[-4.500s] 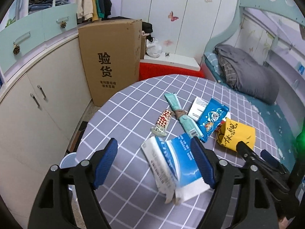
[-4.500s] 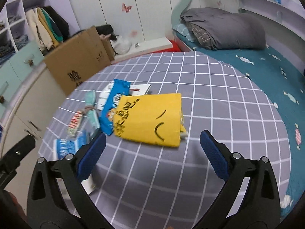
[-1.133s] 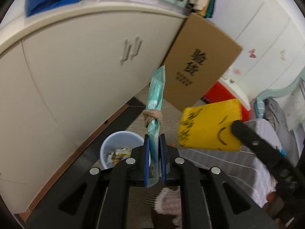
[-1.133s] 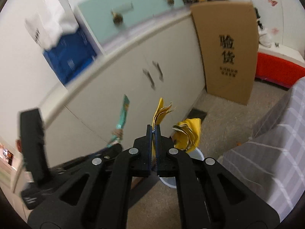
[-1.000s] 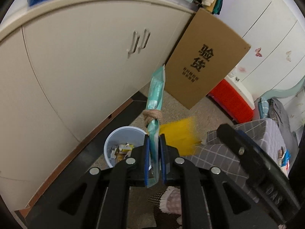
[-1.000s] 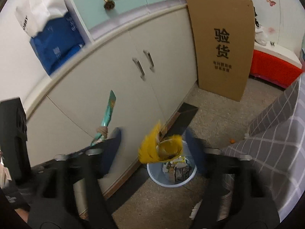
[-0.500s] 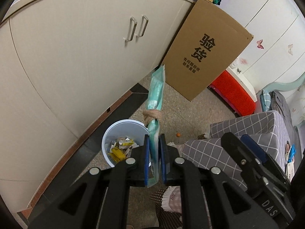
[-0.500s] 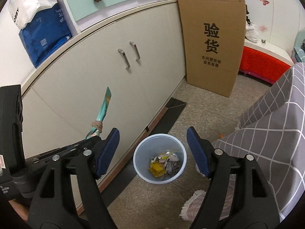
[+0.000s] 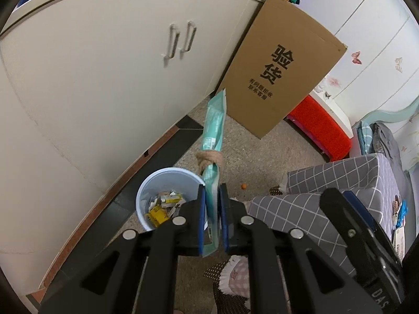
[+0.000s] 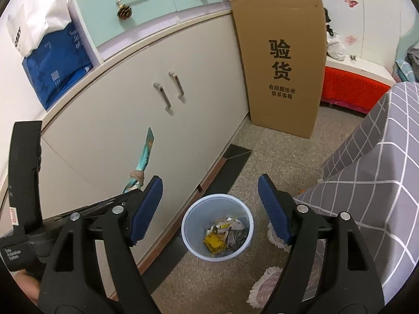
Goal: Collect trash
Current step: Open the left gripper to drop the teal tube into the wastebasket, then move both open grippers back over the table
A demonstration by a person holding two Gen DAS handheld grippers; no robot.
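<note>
My left gripper (image 9: 212, 191) is shut on a long teal wrapper (image 9: 215, 128) tied with a brown string knot, held upright above and just right of the pale blue waste bin (image 9: 157, 180). The bin (image 10: 217, 201) stands on the floor by the cabinet and holds several wrappers, among them the crumpled yellow packet (image 10: 214, 242). My right gripper (image 10: 209, 198) hangs open over the bin with nothing between its blue pads. The teal wrapper (image 10: 145, 157) also shows at the left of the right wrist view.
White cabinet doors (image 10: 167, 120) curve along the left. A tall cardboard box (image 10: 281, 62) leans behind the bin, with a red box (image 10: 351, 89) beyond it. The grey checked tablecloth (image 10: 379, 162) drapes at the right; a slipper (image 10: 264, 285) lies on the floor below.
The right gripper opened and the yellow packet dropped from it into the bin. The left gripper, still holding the teal wrapper, came lower and closer to the bin.
</note>
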